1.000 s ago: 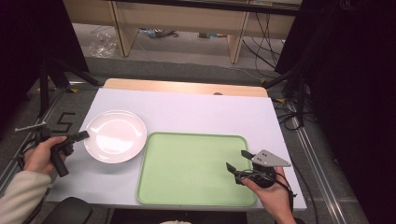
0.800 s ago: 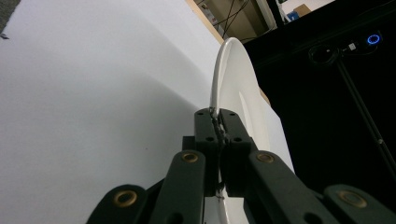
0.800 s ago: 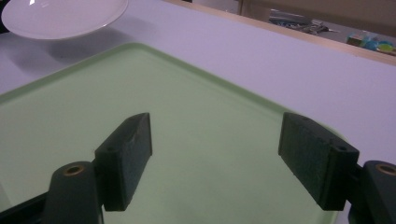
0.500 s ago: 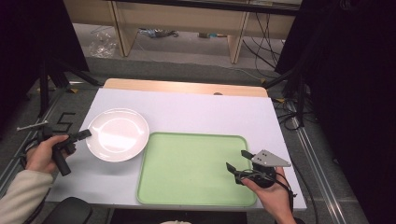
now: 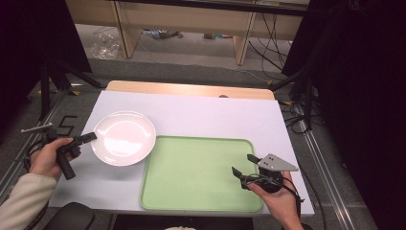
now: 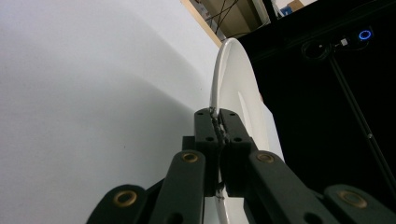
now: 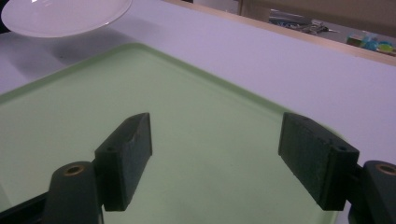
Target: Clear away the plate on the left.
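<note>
step: looks like the white plate (image 5: 124, 138) is getting carried over to the green tray (image 5: 201, 172), my guess anyway

left gripper (image 5: 88, 138): fingers clenched on the plate's rim, one above and one below, the pinch sits on the side of the plate farthest from the tray

plate: held up off the white worktop (image 5: 215, 115), it throws a shadow underneath in the right gripper view, and its near edge already overlaps the tray's top-left corner

right gripper (image 5: 244, 165): fingers released, nothing between them, hovering low over the tray's right part

doing it well: a rim pinch is a small hold, so I'd keep the plate level and go slow, otherwise it could pivot in the fingers. Bring it past the tray's raised lip before lowering, don't clip the lip

set-down: aim for the tray's middle, lower it flat, then let go

room: the tray's whole inside is bare, plenty of space left of the right gripper

edges: the tray's near side sits close to the worktop's front edge, so no dragging toward the person
</note>
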Demonstrator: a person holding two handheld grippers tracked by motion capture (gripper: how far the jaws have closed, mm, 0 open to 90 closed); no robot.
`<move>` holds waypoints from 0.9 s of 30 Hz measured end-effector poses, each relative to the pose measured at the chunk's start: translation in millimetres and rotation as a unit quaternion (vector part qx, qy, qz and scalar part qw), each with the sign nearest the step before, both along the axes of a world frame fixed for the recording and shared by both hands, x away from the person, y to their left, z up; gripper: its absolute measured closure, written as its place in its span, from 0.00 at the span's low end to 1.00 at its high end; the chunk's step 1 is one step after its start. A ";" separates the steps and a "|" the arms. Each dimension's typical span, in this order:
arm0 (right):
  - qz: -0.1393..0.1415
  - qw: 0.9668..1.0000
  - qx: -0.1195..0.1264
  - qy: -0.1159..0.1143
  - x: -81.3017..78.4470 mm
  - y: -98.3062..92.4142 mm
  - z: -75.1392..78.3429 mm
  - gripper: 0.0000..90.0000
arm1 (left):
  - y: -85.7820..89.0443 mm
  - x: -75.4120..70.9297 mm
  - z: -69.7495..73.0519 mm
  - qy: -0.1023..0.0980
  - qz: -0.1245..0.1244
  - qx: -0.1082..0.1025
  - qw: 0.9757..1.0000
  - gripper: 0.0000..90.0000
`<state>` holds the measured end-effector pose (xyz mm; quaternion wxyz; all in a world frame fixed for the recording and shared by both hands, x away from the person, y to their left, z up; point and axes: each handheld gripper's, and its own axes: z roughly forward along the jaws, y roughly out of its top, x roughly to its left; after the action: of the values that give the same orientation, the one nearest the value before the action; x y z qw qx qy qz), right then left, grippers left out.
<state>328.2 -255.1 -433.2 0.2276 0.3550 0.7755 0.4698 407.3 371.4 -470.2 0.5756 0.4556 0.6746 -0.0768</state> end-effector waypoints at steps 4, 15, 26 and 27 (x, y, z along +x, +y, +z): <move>0.000 1.000 0.000 0.001 -0.1 0.0 0.0 0.30 | -1.6 0.6 0.4 0.000 -0.003 -0.002 1.000 0.97; -0.002 1.000 0.002 -0.001 0.0 0.1 -0.1 0.30 | -10.2 4.4 3.9 -0.002 -0.013 -0.003 1.000 0.97; -0.002 1.000 0.003 -0.002 0.0 0.1 -0.1 0.30 | -18.3 7.9 6.2 -0.001 -0.021 -0.004 1.000 0.97; -0.002 1.000 0.003 -0.002 0.0 0.1 -0.1 0.30 | -18.3 7.9 6.2 -0.001 -0.021 -0.004 1.000 0.97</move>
<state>328.2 -254.9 -433.3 0.2288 0.3566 0.7731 0.4720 415.1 353.1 -463.9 0.5767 0.4675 0.6638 -0.0913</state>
